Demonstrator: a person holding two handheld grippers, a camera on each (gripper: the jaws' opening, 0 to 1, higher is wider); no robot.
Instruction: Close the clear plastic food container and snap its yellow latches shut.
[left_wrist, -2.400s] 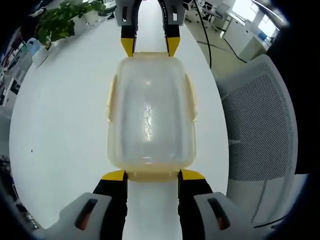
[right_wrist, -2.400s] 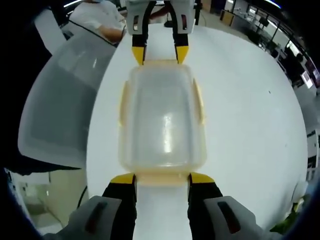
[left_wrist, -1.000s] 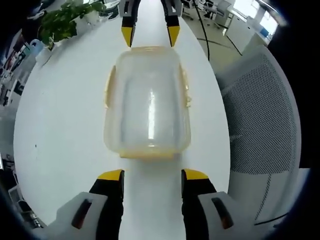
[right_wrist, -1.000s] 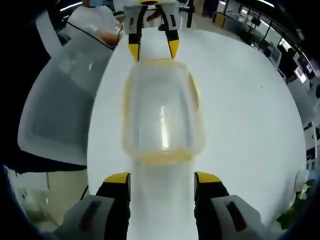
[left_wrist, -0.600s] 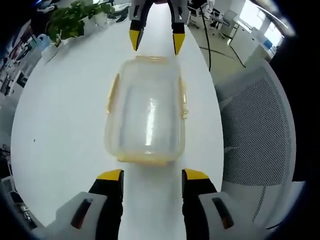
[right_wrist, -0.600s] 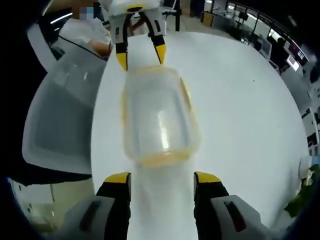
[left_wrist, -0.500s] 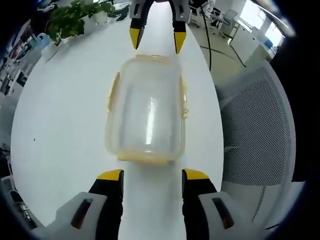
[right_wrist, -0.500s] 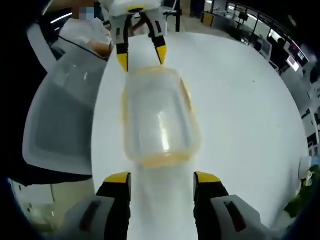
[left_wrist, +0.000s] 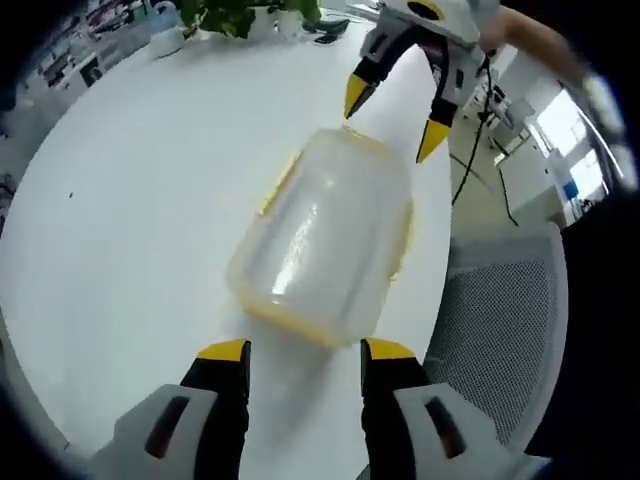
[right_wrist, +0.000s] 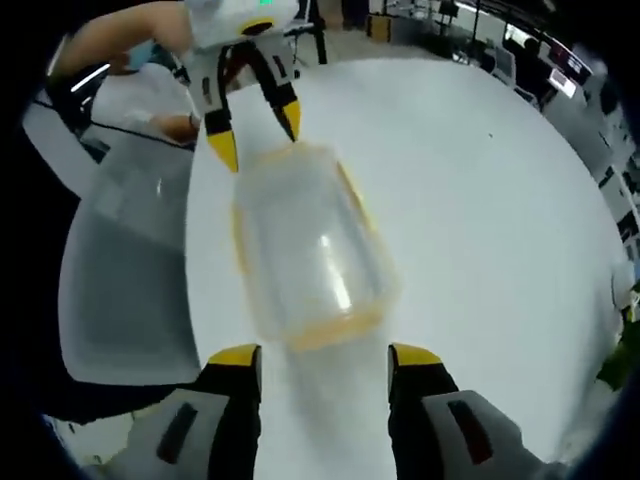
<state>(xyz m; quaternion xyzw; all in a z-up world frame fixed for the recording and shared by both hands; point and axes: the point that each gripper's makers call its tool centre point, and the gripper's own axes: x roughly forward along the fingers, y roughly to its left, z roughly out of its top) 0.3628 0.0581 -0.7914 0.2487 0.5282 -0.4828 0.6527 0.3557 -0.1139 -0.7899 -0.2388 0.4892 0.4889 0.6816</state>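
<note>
The clear plastic container (left_wrist: 325, 235) lies on the white table (left_wrist: 130, 200) with its lid on; yellow latches (left_wrist: 277, 186) run flat along its sides and ends. In the left gripper view it sits slanted, just beyond my left gripper (left_wrist: 305, 350), which is open and apart from it. My right gripper (left_wrist: 393, 120) hangs open past its far end. In the right gripper view the container (right_wrist: 305, 240) lies ahead of my open right gripper (right_wrist: 325, 355), and my left gripper (right_wrist: 256, 138) stands open at its far end. Neither holds anything.
A grey mesh chair (left_wrist: 500, 330) stands close to the table's edge, also seen as the chair (right_wrist: 120, 270) in the right gripper view. Potted plants (left_wrist: 240, 15) sit at the table's far side. A person's arm (right_wrist: 110, 40) reaches to the left gripper.
Both grippers have drawn back from the container's ends, where their tips sat 2.4 s ago. Both views have swung and rolled, so the container now appears slanted. The jaws stay wide.
</note>
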